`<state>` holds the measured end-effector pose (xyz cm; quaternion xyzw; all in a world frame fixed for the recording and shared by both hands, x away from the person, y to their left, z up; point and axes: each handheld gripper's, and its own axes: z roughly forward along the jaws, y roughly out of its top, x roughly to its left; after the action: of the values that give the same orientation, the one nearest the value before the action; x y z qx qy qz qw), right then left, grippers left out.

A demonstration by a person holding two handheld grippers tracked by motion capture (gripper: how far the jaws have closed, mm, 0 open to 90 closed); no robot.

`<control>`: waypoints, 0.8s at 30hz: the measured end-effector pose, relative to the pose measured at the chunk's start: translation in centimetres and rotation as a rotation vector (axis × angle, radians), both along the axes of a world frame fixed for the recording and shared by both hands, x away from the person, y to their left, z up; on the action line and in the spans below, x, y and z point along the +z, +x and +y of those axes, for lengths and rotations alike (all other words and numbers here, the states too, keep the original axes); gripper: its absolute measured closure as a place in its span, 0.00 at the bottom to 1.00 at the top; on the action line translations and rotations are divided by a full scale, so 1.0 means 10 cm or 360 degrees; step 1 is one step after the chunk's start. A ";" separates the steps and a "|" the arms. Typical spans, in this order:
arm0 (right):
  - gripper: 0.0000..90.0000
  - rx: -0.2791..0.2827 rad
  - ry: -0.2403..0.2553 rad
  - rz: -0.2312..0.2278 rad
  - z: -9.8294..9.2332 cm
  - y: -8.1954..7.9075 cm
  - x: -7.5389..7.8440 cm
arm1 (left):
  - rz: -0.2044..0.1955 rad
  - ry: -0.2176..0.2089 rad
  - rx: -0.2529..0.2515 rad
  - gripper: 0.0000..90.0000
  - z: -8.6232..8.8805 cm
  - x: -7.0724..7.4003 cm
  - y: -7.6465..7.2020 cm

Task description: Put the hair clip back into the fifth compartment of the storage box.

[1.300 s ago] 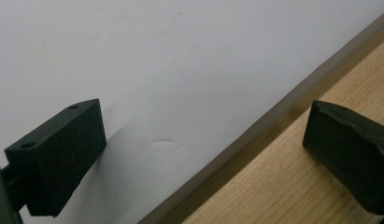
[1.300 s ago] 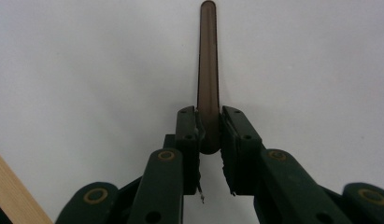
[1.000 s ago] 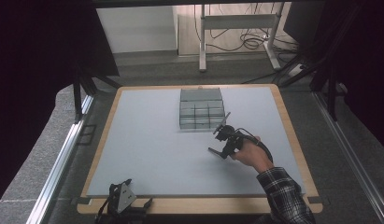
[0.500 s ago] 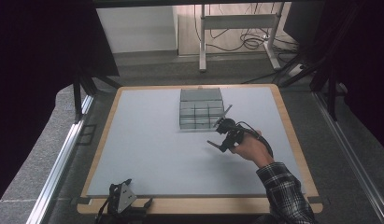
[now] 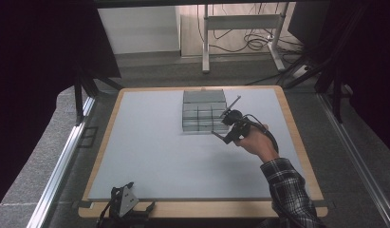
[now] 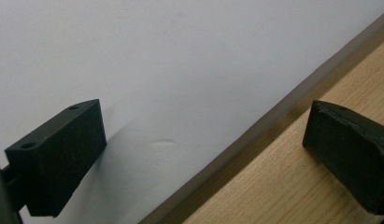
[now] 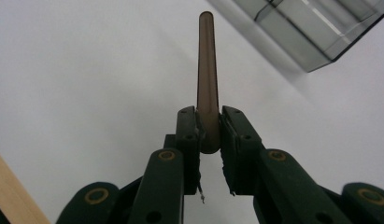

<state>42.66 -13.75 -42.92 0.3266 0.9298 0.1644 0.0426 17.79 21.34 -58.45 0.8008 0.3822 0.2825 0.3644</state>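
Note:
My right gripper [image 5: 229, 138] hangs over the white mat just right of a grey box of compartments [image 5: 204, 111]. A person's hand in a plaid sleeve holds it. Seen along its jaws, my right gripper [image 7: 209, 135] is shut on a thin brown stick [image 7: 207, 70], which points straight out ahead over the mat. The stick [image 5: 220, 137] juts toward the left, near the box's front right corner. The left gripper [image 5: 124, 202] lies at the table's near edge. In its own view my left gripper [image 6: 203, 154] stands open with nothing between the jaws.
The white mat [image 5: 159, 152] covers a table with a wooden border [image 5: 297, 142]. A corner of the grey box [image 7: 316, 32] sits at the upper right of the right gripper view. Metal rails and dark curtains flank the table.
The right gripper with the stick has risen and drifted farther from the person, closer to the box's right side. The left gripper has stayed put.

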 end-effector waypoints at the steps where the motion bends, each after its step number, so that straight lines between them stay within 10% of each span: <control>1: 0.85 -0.0004 0.0005 -0.0004 0.00 0.01 0.01 | 0.0000 0.0000 0.0000 0.00 0.00 0.00 0.00; 24: 0.85 -0.0109 0.0107 -0.0197 0.07 0.33 0.02 | 0.0001 -0.0002 -0.0003 0.00 0.00 0.00 0.00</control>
<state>45.95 -13.07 -42.74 0.3485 0.9076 0.2139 0.0947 17.79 21.38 -58.46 0.8010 0.3818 0.2816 0.3652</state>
